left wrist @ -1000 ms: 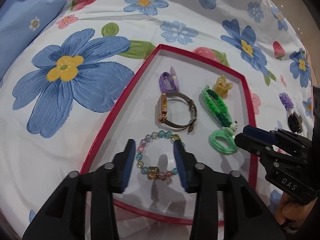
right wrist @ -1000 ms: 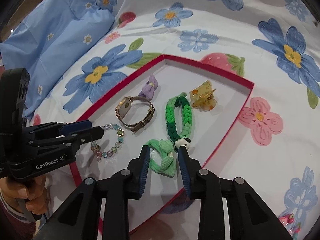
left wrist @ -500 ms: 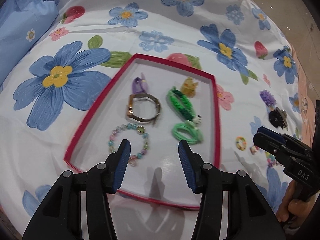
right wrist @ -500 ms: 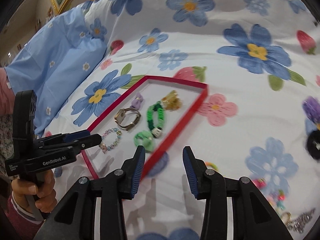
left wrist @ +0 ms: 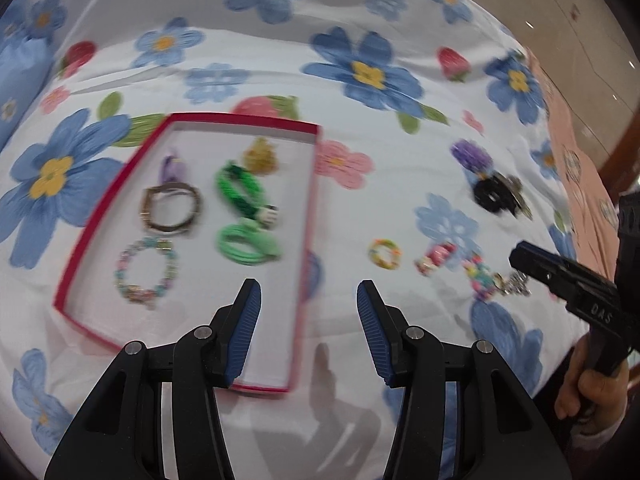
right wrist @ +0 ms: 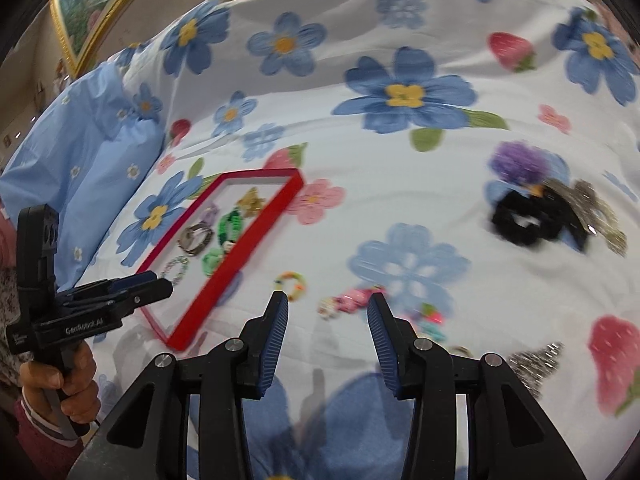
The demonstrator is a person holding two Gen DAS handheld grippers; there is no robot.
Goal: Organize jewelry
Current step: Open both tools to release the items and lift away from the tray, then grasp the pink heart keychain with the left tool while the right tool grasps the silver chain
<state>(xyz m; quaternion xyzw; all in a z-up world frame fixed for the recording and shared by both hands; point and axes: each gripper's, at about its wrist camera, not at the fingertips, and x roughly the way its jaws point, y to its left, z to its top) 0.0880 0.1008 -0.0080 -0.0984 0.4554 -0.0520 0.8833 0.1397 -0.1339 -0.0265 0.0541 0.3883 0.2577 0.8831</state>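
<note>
A red-rimmed tray lies on the floral bedspread and holds a bead bracelet, a watch, a green braided band, a green bow, a purple bow and an amber claw clip. Right of the tray lie a small colourful ring, pink and bead pieces, a black scrunchie and a purple scrunchie. My left gripper is open and empty above the tray's near right corner. My right gripper is open and empty, just short of the ring and pink pieces.
A blue pillow lies at the far left. A silver glitter piece lies near the right gripper. The bed's right edge and a floor show at the far right of the left wrist view.
Both grippers have pulled back from the tray and swung right, toward the loose pieces. Both stay open. The bead bracelet and green bow lie in the tray.
</note>
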